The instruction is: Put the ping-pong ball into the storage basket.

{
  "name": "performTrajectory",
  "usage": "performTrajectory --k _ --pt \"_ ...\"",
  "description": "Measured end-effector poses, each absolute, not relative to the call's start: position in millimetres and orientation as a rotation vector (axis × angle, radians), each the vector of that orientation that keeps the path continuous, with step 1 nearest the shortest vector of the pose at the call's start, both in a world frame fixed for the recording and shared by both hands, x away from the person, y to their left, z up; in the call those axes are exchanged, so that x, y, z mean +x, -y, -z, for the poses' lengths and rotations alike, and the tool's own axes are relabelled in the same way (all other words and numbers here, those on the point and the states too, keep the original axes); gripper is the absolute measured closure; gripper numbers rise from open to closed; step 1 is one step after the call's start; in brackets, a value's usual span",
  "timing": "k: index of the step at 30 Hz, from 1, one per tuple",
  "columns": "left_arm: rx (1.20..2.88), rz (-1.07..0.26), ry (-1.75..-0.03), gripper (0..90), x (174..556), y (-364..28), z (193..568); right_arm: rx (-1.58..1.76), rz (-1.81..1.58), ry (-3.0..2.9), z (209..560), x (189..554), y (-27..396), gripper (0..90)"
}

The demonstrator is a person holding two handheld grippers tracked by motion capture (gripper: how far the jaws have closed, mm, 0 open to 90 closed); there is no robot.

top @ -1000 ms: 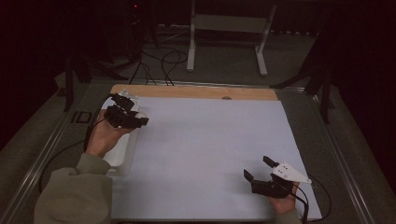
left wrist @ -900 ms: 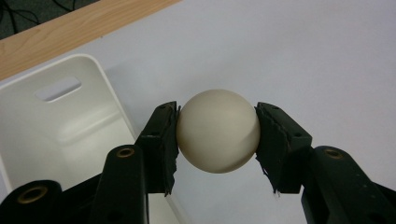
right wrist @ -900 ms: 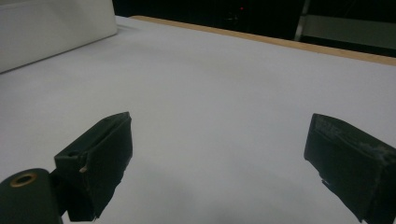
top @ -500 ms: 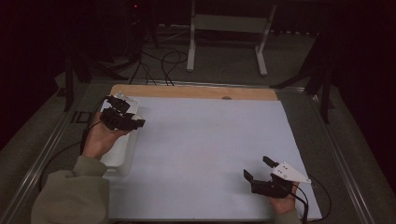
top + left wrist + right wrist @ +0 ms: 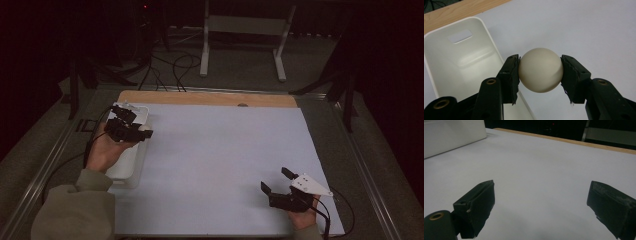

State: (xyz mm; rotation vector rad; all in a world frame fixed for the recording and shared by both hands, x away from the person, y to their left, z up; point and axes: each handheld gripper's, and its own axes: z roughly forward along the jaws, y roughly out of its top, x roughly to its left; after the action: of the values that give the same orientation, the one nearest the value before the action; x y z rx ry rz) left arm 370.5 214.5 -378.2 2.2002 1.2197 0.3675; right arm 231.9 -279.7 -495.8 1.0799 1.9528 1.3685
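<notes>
Since the earlier frame the left gripper [image 5: 131, 131] has shifted a little toward the desk's far left corner, while the right gripper [image 5: 278, 183] has kept its place near the near right corner. The desk [image 5: 225, 150] is covered by a white sheet, with a strip of bare wood along its far edge. A white bin [image 5: 456, 62] lies along the left edge, its inside bare where it can be seen, with a handle slot in its far wall. The left gripper hangs over the bin's inner rim, its pads pressed on either side of a cream ball [image 5: 540, 70], which sits above that rim and the sheet just beside it. The right gripper's jaws stand wide apart over the bare sheet with nothing between them.
</notes>
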Motion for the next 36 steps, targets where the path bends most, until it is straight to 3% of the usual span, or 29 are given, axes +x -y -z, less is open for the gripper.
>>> performTrajectory --k 36 --pt "2.164 -0.364 -1.241 51.4 357.7 -233.4 391.2 1.082 -1.365 -1.955 495.9 232.0 280.0 7.4"
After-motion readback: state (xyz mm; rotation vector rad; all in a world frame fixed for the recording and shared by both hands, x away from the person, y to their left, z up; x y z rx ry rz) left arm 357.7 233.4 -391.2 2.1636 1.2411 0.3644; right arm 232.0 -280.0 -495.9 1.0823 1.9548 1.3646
